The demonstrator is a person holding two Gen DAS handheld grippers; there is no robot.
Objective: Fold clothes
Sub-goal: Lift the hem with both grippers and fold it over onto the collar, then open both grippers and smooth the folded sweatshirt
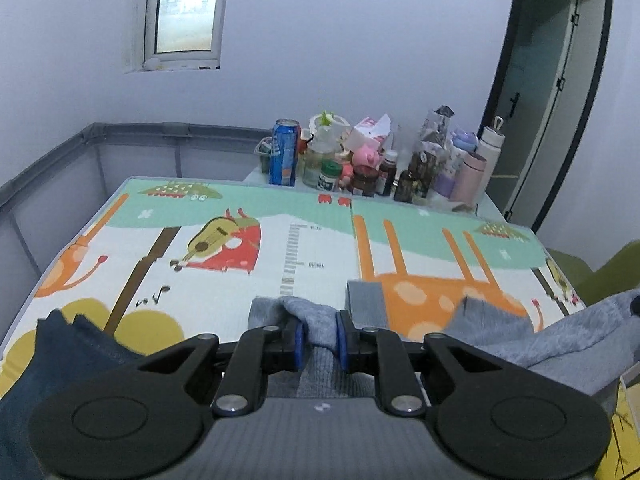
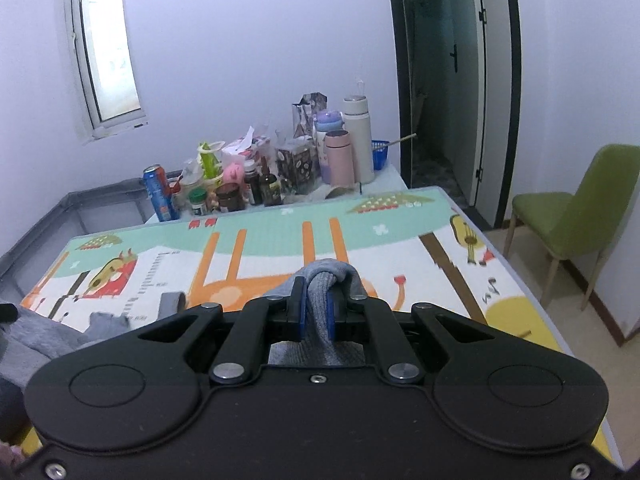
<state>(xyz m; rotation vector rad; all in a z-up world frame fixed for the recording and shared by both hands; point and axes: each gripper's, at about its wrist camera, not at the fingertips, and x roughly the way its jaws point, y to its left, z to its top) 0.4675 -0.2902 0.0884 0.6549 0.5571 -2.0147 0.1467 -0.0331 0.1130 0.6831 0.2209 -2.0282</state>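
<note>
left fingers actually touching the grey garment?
Touching. The left wrist view shows the left gripper with its blue-padded fingers pressed against both sides of a bunched fold of the grey garment.

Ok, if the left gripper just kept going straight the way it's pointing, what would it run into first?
Probably the play mat. The left gripper, shut on grey cloth, points forward and down at the mat's bare middle. The folded grey piece lies just right of that line, though depth is hard to judge.

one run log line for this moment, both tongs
left tongs: shut on grey garment | right tongs: shut on grey garment | garment over play mat
</note>
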